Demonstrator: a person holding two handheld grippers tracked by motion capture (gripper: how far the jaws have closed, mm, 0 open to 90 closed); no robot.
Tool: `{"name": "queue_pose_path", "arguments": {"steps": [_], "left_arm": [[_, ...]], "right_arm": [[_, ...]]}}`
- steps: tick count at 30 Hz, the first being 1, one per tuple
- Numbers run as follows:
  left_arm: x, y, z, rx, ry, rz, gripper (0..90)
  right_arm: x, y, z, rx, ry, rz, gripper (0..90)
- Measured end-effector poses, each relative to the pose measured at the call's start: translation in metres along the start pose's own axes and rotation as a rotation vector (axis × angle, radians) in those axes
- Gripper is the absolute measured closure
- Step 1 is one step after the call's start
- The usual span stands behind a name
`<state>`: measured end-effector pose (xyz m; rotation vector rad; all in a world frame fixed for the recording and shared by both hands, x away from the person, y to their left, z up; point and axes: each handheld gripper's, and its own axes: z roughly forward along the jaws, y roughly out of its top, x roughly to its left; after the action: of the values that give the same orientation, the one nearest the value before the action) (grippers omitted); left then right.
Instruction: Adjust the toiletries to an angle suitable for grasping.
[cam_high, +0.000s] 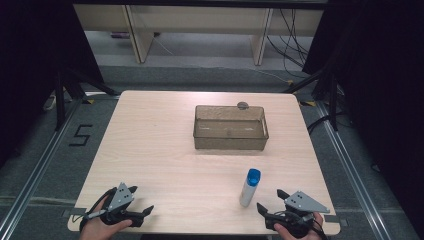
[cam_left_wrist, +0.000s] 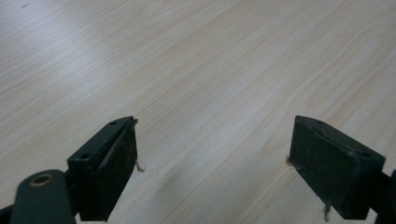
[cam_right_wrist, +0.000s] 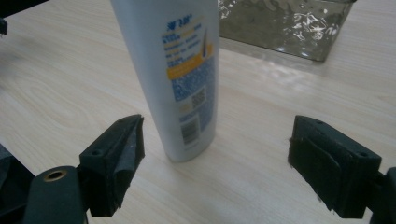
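Right gripper (cam_high: 274, 201): jaws spread, nothing held; lower right
Bottle (cam_high: 249, 187): upright, just left of it; nearer than left gripper (cam_high: 136, 201), also spread

Right gripper (cam_high: 270, 200) sits at the near edge of the surface (cam_high: 160, 150), and the shampoo bottle (cam_high: 249, 187) stands upright just ahead of it, slightly to its left. Beyond the bottle sits the plastic bin (cam_high: 230, 128). Left gripper (cam_high: 141, 200) is well off to the bottle's left, bare surface ahead.
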<state>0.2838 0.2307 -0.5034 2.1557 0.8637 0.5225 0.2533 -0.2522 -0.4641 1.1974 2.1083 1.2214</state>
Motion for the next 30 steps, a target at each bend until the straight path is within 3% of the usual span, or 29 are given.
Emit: {"name": "queue_pose_path", "arguments": {"steps": [10,23,28,29,30], "left_arm": [[0.0,0.0,0.0,-0.005,0.0,-0.007,14.8],[0.0,0.0,0.001,-0.007,-0.006,-0.011,14.8],[0.0,0.0,0.001,-0.007,-0.007,-0.01,14.8],[0.0,0.0,0.001,-0.007,-0.007,-0.01,14.8],[0.0,0.0,0.001,-0.008,-0.009,-0.011,14.8]], "right_arm": [[0.018,0.009,0.016,-0.002,0.05,-0.024,19.1],[0.027,0.016,0.029,-0.004,0.035,-0.062,19.4],[0.029,0.017,0.032,-0.012,0.024,-0.053,20.1],[0.032,0.018,0.034,-0.007,0.022,-0.021,20.4],[0.032,0.018,0.034,-0.007,0.022,-0.021,20.4]]}}
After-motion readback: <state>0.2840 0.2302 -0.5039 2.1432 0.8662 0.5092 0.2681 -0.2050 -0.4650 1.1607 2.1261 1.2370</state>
